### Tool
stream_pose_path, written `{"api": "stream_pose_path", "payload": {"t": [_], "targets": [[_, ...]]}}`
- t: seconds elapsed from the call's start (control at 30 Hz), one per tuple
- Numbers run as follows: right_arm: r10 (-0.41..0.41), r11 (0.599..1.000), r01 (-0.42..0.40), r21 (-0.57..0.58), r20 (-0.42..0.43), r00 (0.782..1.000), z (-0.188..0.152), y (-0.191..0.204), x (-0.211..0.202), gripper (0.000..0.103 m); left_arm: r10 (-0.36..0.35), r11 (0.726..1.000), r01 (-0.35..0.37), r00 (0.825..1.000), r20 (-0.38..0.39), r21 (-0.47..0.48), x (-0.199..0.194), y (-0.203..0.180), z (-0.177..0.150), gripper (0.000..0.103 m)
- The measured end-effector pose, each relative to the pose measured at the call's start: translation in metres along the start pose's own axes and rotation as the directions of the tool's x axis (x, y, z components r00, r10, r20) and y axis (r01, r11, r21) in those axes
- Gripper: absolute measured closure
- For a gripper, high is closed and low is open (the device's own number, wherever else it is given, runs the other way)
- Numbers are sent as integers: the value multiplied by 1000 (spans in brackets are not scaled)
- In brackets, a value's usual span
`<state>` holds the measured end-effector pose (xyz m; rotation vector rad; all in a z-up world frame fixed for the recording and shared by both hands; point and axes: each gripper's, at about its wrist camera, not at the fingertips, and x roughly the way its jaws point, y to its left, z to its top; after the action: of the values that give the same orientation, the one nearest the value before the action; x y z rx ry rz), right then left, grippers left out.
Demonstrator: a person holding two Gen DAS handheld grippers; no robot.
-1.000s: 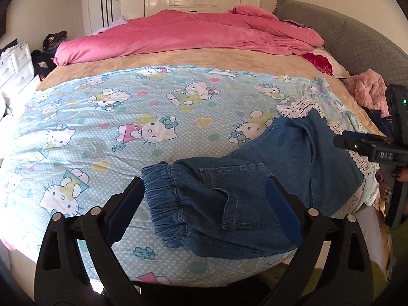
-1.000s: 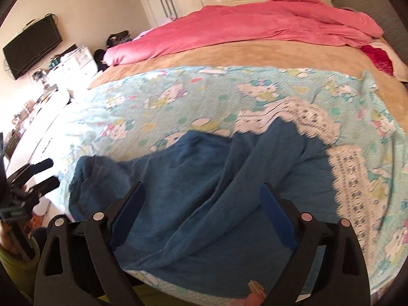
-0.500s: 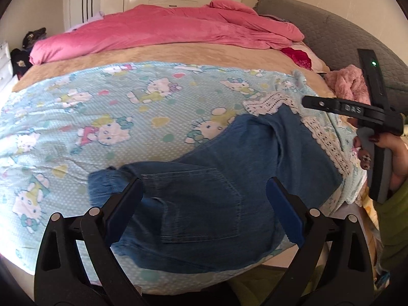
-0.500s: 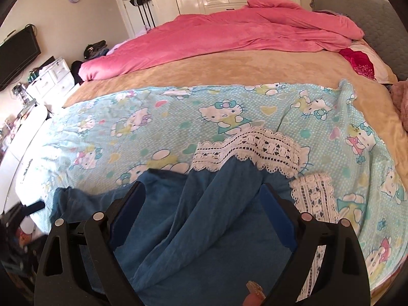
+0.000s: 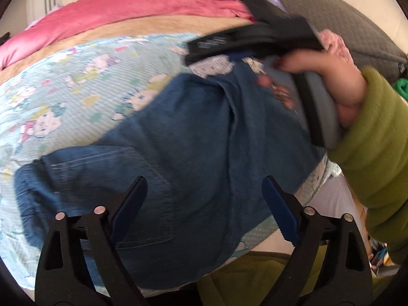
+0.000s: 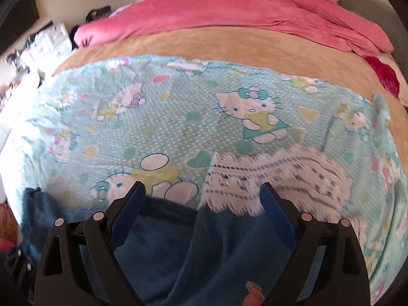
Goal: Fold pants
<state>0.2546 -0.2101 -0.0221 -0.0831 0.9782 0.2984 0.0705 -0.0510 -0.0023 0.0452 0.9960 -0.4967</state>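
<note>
Pants, blue denim, lie spread on the light blue cartoon-cat blanket at the near edge of the bed, elastic waistband toward the left of the left wrist view and a stitched back pocket facing up. Legs run to the right, toward the white lace trim of the blanket. Left gripper: both blue-padded fingers spread wide, hovering over the pocket region of the denim; nothing between the pads, contact with the cloth cannot be confirmed. Right gripper: fingers likewise spread wide, positioned over the leg end of the pants, where dark blue fabric fills the gap between the fingers and meets the lace trim; nothing pinched. In the left wrist view the right-hand tool appears blurred at upper right, held by the person's right hand in an olive-green sleeve, above the far end of the pants. Beyond the blanket: a tan bedcover, then a pink duvet bunched across the far side of the bed. A grey quilted headboard stands at the right. White drawers sit by the wall at left in the right wrist view.
</note>
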Motion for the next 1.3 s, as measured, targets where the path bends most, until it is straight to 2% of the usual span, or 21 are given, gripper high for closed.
{"api": "stream_pose_path", "payload": {"t": [0.1,0.2,0.23,0.27,0.33,0.37,0.43,0.47,0.7,1.13,1.3], "targets": [[-34,999,33,-20,-35,999,8,3,22,13,-10,1000,10,1000,-11,18,11,-8,1,28],[-100,994,98,-43,-49,994,13,0,40,13,-33,999,34,999,-26,13,24,-11,1,28],[-113,993,111,-45,-53,992,13,-3,44,17,-33,999,33,999,-30,16,26,-12,0,28],[-119,992,116,-46,-58,991,13,-7,50,23,-26,999,27,999,-42,25,31,-12,0,28],[-111,994,109,-31,-66,992,11,-17,56,57,-19,999,21,998,-55,36,38,-10,1,28],[-98,995,97,-19,-57,994,10,-22,54,62,-18,999,20,998,-58,34,40,-9,2,28],[-69,998,70,9,-39,997,10,-30,49,88,-21,999,23,998,-60,28,42,-7,3,28],[-53,998,54,27,-27,998,10,-34,44,92,-19,999,21,998,-60,26,43,-6,4,28],[-7,993,-5,120,93,996,1,-65,-12,94,-13,1000,13,999,-45,17,40,-6,7,28],[-32,981,-13,195,226,974,-42,-102,-111,94,21,999,-22,1000,22,35,26,-9,11,28],[-31,971,-24,239,225,974,-63,-116,-126,94,4,999,-5,1000,29,45,26,-17,10,53]]}}
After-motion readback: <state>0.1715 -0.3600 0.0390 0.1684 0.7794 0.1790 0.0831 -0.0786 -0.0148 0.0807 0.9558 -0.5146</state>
